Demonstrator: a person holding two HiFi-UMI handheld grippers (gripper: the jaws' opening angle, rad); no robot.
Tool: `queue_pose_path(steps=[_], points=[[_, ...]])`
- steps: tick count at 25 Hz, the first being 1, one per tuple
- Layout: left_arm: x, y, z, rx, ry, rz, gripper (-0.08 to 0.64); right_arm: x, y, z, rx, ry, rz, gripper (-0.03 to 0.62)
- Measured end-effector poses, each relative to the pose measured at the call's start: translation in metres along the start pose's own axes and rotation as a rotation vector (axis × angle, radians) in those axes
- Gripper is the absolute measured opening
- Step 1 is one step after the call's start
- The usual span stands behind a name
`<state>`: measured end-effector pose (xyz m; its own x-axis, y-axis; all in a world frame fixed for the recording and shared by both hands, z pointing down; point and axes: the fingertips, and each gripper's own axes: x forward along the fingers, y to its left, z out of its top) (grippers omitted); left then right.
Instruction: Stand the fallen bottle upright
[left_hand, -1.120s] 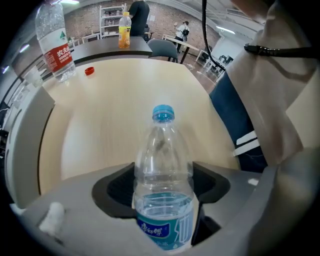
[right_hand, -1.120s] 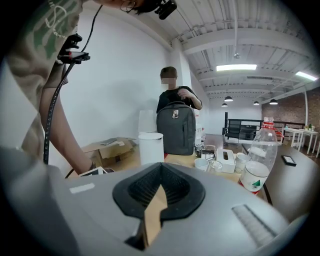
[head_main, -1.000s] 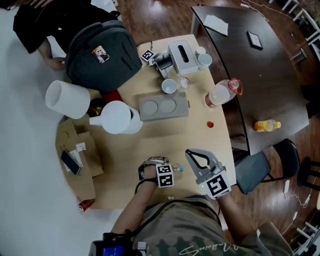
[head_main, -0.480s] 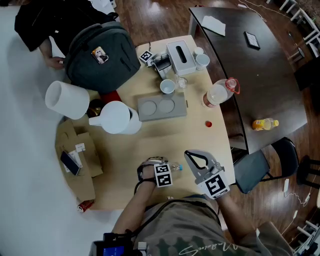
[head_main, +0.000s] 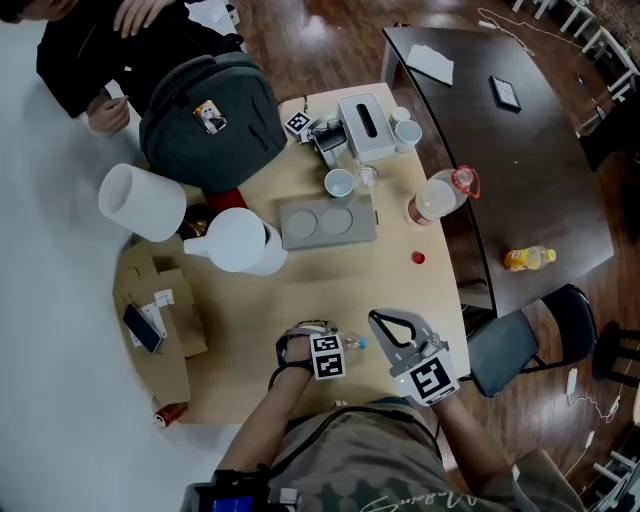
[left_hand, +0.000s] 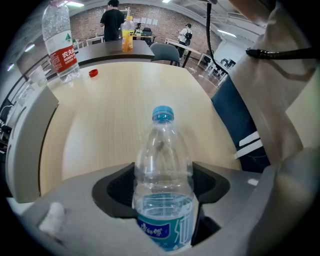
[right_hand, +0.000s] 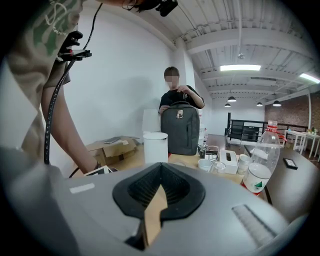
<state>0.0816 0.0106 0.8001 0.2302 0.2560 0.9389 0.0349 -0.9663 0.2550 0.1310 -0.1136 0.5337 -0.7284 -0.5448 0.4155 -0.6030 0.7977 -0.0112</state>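
The pale wooden surface (head_main: 330, 280) carries everything. At its near edge, right of centre, the right gripper (head_main: 384, 322) hangs with its jaws pressed together, holding nothing. Just left of it, the left gripper (head_main: 336, 346) has its jaws clamped around a small, partly filled, blue-capped water bottle (left_hand: 163, 165).
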Motion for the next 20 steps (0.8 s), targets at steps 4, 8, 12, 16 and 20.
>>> queue_pose_path(steps=[4, 8, 12, 16, 20], points=[[0.0, 0.002, -0.003, -0.002, -0.001, 0.016, 0.322, -0.002, 0.003, 0.004, -0.011, -0.005, 0.003, 0.003], [-0.006, 0.0, -0.004, -0.033, -0.025, 0.021, 0.321, -0.007, 0.006, 0.001, 0.001, -0.005, -0.004, 0.003], [-0.023, 0.005, -0.001, -0.077, -0.092, 0.043, 0.319, -0.011, 0.008, 0.001, 0.004, -0.004, -0.012, 0.003], [-0.04, 0.007, 0.007, -0.096, -0.152, 0.062, 0.321, -0.013, 0.015, 0.005, -0.008, -0.006, -0.006, 0.003], [-0.057, 0.01, 0.014, -0.085, -0.202, 0.106, 0.319, -0.015, 0.025, 0.015, -0.027, -0.014, 0.006, 0.003]])
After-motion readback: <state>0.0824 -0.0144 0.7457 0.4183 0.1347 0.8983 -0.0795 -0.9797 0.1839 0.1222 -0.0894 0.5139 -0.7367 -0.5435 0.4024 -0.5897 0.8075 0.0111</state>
